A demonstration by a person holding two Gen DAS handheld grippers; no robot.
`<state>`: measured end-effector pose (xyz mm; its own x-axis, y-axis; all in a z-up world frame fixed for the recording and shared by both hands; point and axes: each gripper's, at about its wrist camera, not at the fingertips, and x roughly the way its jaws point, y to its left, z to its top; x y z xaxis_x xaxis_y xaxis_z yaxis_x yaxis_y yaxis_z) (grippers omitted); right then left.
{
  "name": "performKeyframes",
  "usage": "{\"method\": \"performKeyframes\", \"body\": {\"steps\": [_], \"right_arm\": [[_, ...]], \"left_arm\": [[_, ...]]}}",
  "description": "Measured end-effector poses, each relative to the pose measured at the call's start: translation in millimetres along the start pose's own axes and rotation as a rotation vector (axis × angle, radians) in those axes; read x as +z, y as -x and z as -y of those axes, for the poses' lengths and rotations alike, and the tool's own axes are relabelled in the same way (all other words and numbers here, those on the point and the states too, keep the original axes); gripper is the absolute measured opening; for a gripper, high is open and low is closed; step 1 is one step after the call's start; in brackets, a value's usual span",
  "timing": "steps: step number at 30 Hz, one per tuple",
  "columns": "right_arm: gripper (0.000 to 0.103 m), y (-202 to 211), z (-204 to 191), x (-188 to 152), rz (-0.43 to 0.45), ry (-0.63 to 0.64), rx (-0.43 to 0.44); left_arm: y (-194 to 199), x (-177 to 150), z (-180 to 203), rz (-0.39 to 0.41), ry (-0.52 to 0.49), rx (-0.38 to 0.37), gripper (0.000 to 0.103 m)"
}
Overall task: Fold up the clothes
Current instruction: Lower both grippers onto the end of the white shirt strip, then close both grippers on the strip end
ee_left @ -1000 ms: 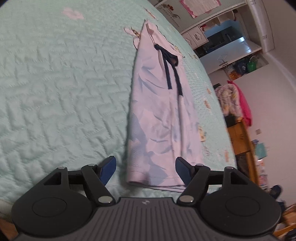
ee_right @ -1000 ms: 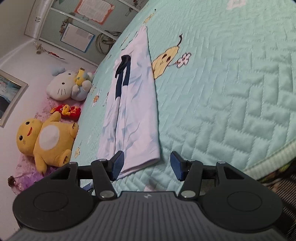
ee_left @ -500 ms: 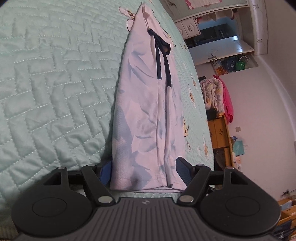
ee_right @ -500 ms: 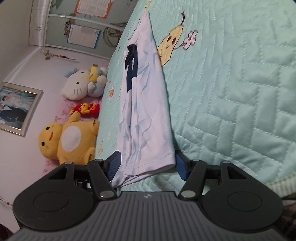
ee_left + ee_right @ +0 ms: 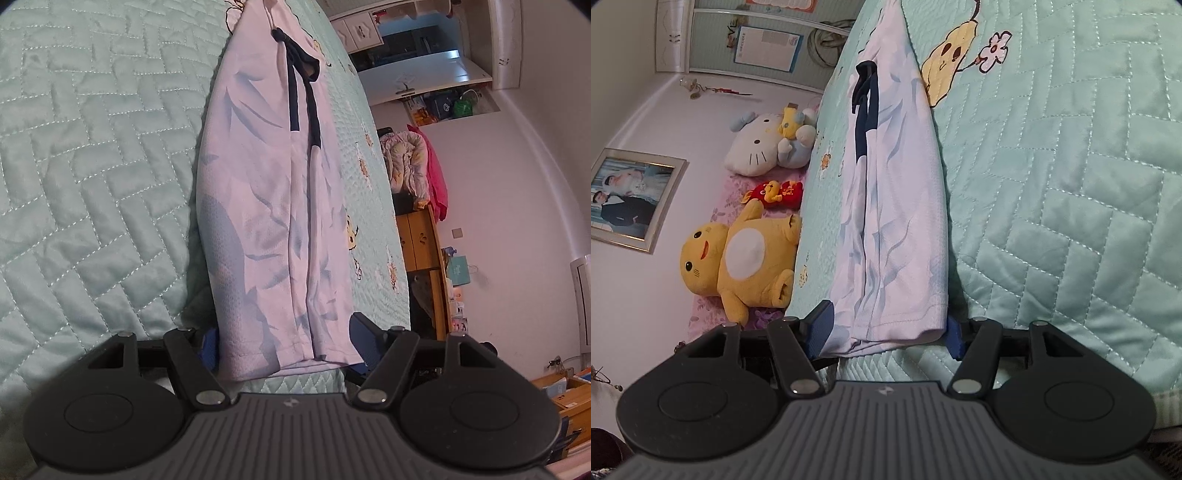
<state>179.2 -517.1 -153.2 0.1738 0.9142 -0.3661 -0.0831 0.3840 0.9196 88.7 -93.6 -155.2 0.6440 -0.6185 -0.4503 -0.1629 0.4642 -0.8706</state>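
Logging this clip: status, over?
Left gripper, right gripper closing, each astride the hem. Drawstring pants folded lengthwise on quilt. Nothing in the way.

The left tool (image 5: 284,341) pointed forward and somewhat downward, its two blue-padded fingers (image 5: 364,332) spread wide and its jaws closing. One finger stood at each side of a cloth hem (image 5: 291,363), the left pad mostly hidden behind it; contact could not be told. The right tool (image 5: 886,332) was angled down likewise, jaws closing, its blue fingers (image 5: 822,325) set wide at either side of the cloth's other end (image 5: 897,332), close against the edges. No hand showed in either view.
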Motion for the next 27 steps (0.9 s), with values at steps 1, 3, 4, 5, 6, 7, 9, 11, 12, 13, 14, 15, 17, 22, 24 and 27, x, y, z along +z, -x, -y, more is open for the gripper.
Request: {"method": "performKeyframes", "body": {"steps": [1,3,4,5,6,7,9,11,12,13,14,15,17,22,24,27], "right_arm": [[0.055,1,1,0,-0.001,-0.009,-0.001],[0.051,3,6,2,0.003,-0.059,0.014],[0.050,4,9,2,0.006,-0.087,0.024],[0.050,4,11,3,0.008,-0.102,0.030],[0.050,4,13,3,0.010,-0.110,0.033],[0.049,4,12,2,0.008,-0.107,0.030],[0.049,1,11,2,0.000,-0.097,0.025],[0.049,-2,9,3,-0.006,-0.089,0.024],[0.047,-3,8,2,-0.008,-0.080,0.019],[0.042,-4,7,1,-0.008,-0.068,0.010],[0.039,-4,6,0,-0.008,-0.056,0.001],[0.032,-5,7,0,-0.009,-0.053,-0.004],[0.027,-6,9,0,-0.013,-0.062,-0.008],[0.004,-8,8,-2,-0.018,-0.026,-0.048],[0.003,-9,8,-3,-0.019,-0.016,-0.060],[0.002,-9,7,-5,-0.017,0.002,-0.070]], "left_arm": [[0,0,-1,0.001,0.001,0.002,0.067],[2,0,-3,0.003,0.008,0.007,0.063],[1,0,-3,-0.003,0.004,0.012,0.061],[0,1,-1,-0.012,-0.007,0.020,0.061],[-1,1,0,-0.021,-0.017,0.028,0.061],[-2,2,2,-0.030,-0.027,0.036,0.062],[-5,3,5,-0.046,-0.047,0.049,0.064],[-6,3,5,-0.048,-0.048,0.049,0.065],[-7,3,5,-0.046,-0.048,0.049,0.064],[-7,3,5,-0.044,-0.048,0.050,0.063],[-7,3,5,-0.042,-0.048,0.052,0.062],[-7,3,5,-0.040,-0.047,0.054,0.059],[-7,3,5,-0.036,-0.044,0.062,0.056],[-8,2,0,-0.032,-0.030,0.105,0.015],[-7,1,-2,-0.027,-0.023,0.105,0.015],[-7,1,-2,-0.027,-0.025,0.112,0.015]]}}
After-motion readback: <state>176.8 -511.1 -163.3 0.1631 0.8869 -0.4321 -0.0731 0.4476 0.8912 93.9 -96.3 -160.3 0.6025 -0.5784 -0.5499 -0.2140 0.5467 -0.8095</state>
